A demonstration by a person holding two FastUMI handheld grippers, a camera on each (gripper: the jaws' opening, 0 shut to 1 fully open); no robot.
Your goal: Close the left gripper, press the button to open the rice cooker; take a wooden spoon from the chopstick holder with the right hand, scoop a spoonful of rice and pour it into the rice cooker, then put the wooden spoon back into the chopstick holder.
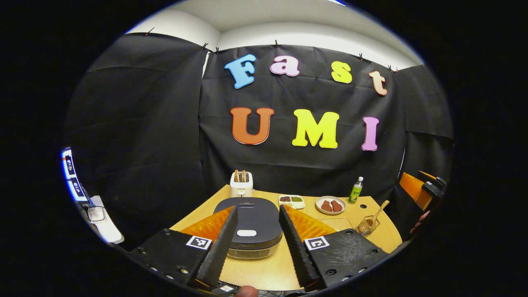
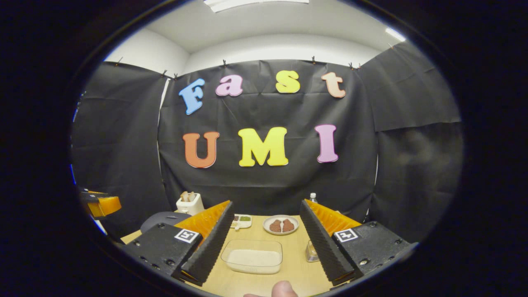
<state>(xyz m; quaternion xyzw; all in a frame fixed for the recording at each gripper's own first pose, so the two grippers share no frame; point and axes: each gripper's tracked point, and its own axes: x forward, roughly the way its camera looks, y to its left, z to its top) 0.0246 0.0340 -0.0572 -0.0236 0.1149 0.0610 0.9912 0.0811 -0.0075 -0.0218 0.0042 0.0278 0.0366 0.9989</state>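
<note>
In the left gripper view, the dark rice cooker point(image 1: 247, 222) sits on the wooden table point(image 1: 264, 268) with its lid down and a white button point(image 1: 246, 233) at the front. My left gripper point(image 1: 258, 209) is open above the near edge, and the cooker shows between its fingers. At the right, a wooden spoon point(image 1: 381, 208) stands in the chopstick holder point(image 1: 366, 226). My right gripper point(image 2: 266, 204) is open, and a clear tub of white rice point(image 2: 252, 255) lies between its fingers. The right finger partly hides the chopstick holder point(image 2: 310, 251). Part of the rice cooker point(image 2: 165, 218) shows at the left.
Along the back of the table stand a white toaster point(image 1: 241, 184), a small divided dish point(image 1: 291, 201), a plate of brown pieces point(image 1: 330, 205) and a green bottle point(image 1: 356, 190). The other gripper point(image 1: 425, 189) hangs off the right table edge.
</note>
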